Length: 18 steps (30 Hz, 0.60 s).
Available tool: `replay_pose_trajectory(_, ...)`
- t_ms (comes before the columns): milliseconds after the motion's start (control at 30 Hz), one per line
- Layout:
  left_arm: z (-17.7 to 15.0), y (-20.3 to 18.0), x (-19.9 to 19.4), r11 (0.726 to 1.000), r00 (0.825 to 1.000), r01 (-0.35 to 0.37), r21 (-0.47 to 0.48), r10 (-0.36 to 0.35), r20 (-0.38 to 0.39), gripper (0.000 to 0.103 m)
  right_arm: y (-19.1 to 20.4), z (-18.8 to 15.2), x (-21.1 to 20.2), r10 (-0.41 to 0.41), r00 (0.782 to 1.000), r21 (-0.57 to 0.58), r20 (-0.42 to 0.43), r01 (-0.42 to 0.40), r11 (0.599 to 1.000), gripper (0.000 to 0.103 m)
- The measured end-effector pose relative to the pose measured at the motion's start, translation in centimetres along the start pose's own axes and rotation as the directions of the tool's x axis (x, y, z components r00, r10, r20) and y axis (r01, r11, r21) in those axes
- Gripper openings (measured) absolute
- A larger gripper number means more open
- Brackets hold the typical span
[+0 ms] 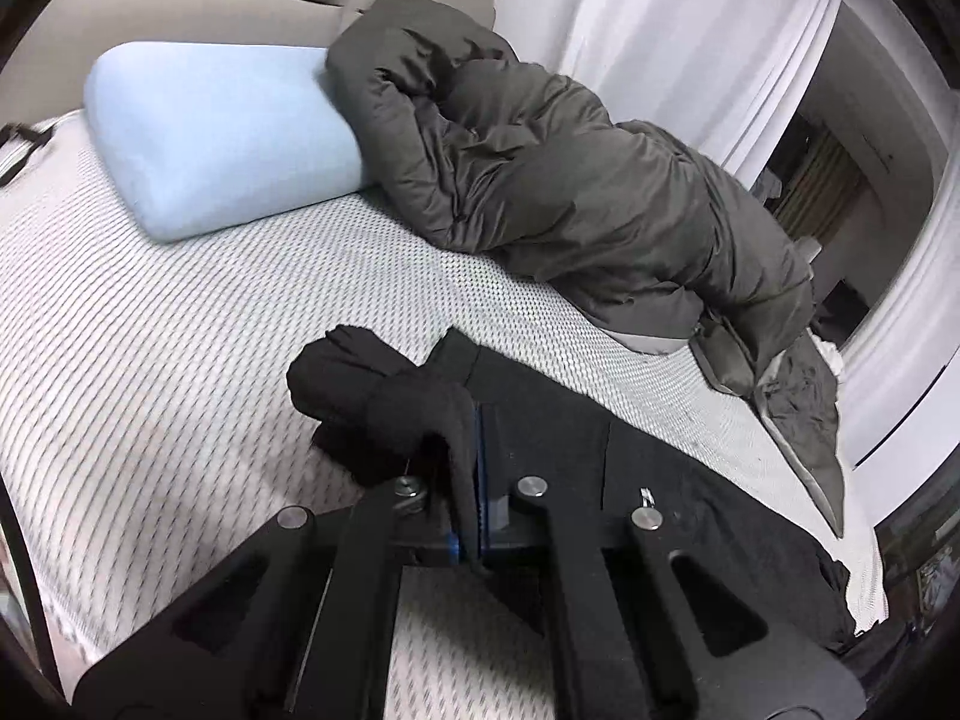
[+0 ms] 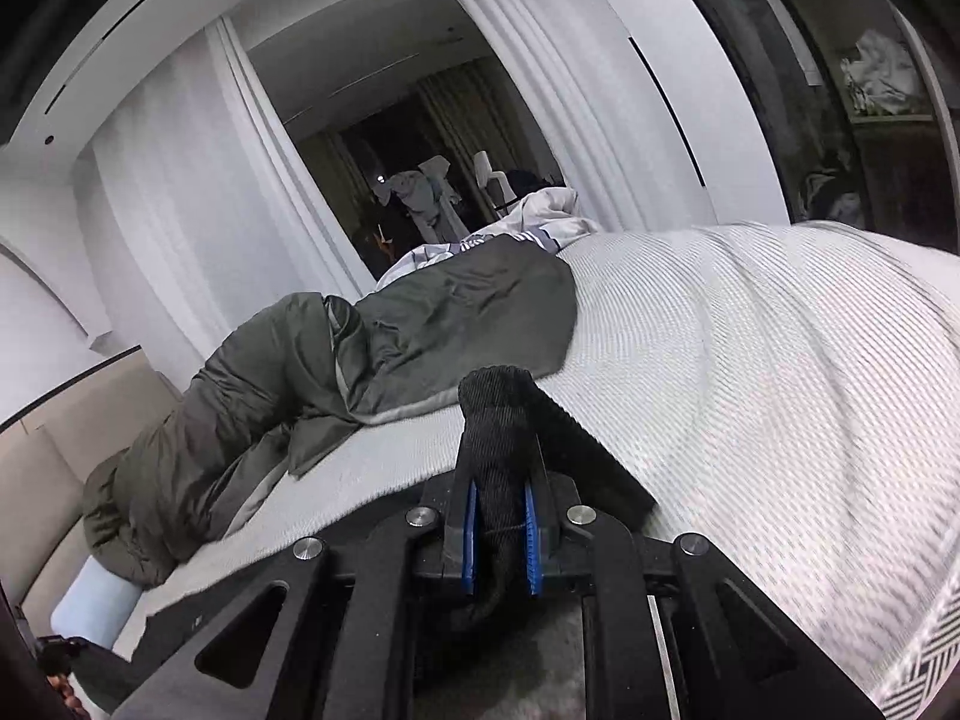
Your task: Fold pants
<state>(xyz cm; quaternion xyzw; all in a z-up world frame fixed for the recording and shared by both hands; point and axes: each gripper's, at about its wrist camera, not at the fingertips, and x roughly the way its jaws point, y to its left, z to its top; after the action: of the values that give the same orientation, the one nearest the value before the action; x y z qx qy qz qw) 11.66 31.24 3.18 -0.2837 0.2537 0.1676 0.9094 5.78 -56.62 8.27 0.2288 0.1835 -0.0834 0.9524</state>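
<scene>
Clamped in my left gripper [image 1: 471,468] is a fold of the black pants [image 1: 600,450], which trail across the bed [image 1: 180,360]; my right gripper [image 2: 501,534] pinches another bunched section.

The pants [image 1: 540,450] are black — ribbed at the bunched part in the right wrist view. The mattress cover [image 1: 180,330] is white with a fine woven grid. The pillow [image 1: 222,138] is pale blue, the duvet [image 1: 570,180] dark olive-grey with a lighter grey underside. Both grippers are black — blue pads [image 2: 471,540] inside.
</scene>
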Motion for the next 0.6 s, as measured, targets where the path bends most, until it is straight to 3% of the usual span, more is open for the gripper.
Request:
replay_pose_trajectory(233,5.3,-5.2,10.6,0.997,0.994,-0.066,0.051,0.07,-0.086,0.001,4.0,4.3,12.8,-0.108,0.992,-0.055,-0.068,0.104,0.993,0.012)
replay_pose_trajectory(300,6.1,-5.7,14.4,0.994,0.984,-0.098,0.044,0.103,-0.148,0.005,4.6,4.8,18.0,-0.154,0.975,-0.074,-0.159,0.144,0.987,0.021)
replay_pose_trajectory(333,6.4,-5.7,16.1,0.993,0.976,-0.114,0.036,0.118,-0.184,0.009,4.3,4.6,19.8,-0.173,0.967,-0.087,-0.189,0.159,0.983,0.038)
replay_pose_trajectory(367,6.6,-5.6,17.7,0.991,0.965,-0.129,0.035,0.133,-0.228,0.022,4.2,4.5,21.8,-0.215,0.954,-0.113,-0.207,0.195,0.974,0.049)
replay_pose_trajectory(400,6.4,-5.3,18.3,0.991,0.958,-0.135,0.026,0.137,-0.251,0.036,4.0,4.2,23.0,-0.279,0.937,-0.137,-0.207,0.255,0.957,0.053)
replay_pose_trajectory(433,6.3,-5.1,18.3,0.992,0.963,-0.128,0.009,0.126,-0.238,0.042,3.7,3.9,23.4,-0.323,0.921,-0.143,-0.217,0.297,0.944,0.057)
replay_pose_trajectory(467,6.1,-4.9,17.9,0.993,0.969,-0.12,0.009,0.119,-0.217,0.056,3.1,3.4,23.1,-0.333,0.916,-0.129,-0.223,0.311,0.942,0.062)
replay_pose_trajectory(500,6.0,-4.9,17.5,0.992,0.973,-0.123,0.017,0.123,-0.196,0.072,2.8,2.8,22.4,-0.298,0.926,-0.106,-0.23,0.28,0.954,0.068)
replay_pose_trajectory(533,5.8,-5.0,17.0,0.99,0.974,-0.141,0.03,0.144,-0.173,0.08,2.6,2.3,22.0,-0.277,0.931,-0.107,-0.237,0.258,0.96,0.08)
replay_pose_trajectory(600,5.4,-5.1,15.5,0.982,0.975,-0.177,0.062,0.183,-0.124,0.084,2.6,1.2,20.8,-0.249,0.936,-0.13,-0.247,0.223,0.966,0.082)
